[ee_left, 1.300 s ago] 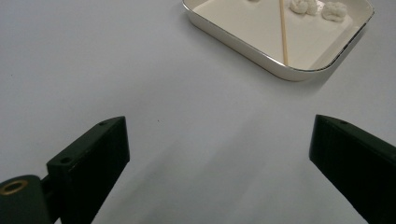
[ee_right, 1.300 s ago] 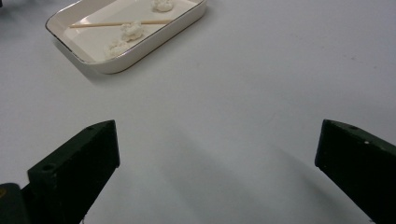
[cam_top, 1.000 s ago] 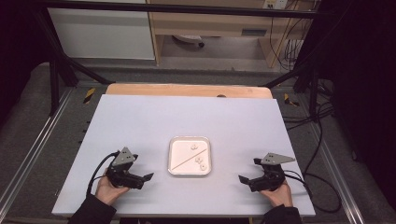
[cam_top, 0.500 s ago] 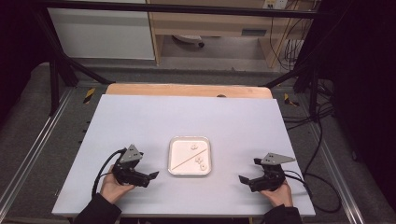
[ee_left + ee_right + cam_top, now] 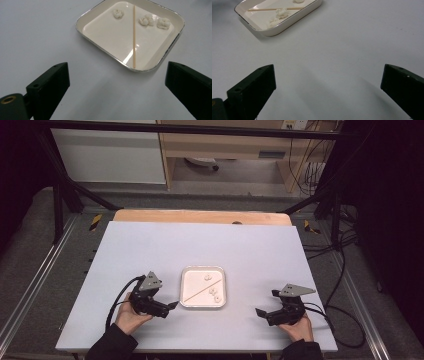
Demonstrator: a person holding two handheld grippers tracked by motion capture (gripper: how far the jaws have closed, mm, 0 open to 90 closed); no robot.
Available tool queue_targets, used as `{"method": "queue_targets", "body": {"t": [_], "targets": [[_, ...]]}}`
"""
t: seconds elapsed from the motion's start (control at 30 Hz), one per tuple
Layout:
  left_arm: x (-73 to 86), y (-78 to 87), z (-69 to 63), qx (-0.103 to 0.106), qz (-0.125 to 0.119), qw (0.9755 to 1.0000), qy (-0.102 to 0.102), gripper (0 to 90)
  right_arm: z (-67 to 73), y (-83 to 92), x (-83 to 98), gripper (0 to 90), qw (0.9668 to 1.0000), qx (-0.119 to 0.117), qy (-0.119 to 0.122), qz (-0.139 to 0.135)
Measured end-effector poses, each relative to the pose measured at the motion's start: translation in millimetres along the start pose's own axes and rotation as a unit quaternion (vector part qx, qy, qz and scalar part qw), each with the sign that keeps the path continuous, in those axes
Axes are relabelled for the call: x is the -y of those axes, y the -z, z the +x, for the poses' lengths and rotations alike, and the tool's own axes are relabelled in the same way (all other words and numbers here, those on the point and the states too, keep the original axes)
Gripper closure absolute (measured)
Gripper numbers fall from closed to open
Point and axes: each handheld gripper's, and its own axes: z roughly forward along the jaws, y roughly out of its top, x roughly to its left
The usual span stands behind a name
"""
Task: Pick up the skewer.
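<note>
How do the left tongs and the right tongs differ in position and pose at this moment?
The left tongs sit close beside the white tray, while the right tongs lie well apart from it on bare table. The left tongs point toward the tray's near left corner, with the skewer straight ahead; the right tongs point leftward, with the tray off to the upper left of the right gripper view. Both have jaws wide open, hold nothing, and are low over the table.
</note>
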Motion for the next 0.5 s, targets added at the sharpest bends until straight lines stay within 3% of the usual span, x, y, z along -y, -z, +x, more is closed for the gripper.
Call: {"method": "queue_targets", "body": {"t": [0.5], "targets": [[-22.5,-24.8,-12.3,-0.001,0.025,0.9996,-0.016,9.2,0.5,-0.7,0.1,0.6,1.0000,-0.002,-0.002,0.002]]}}
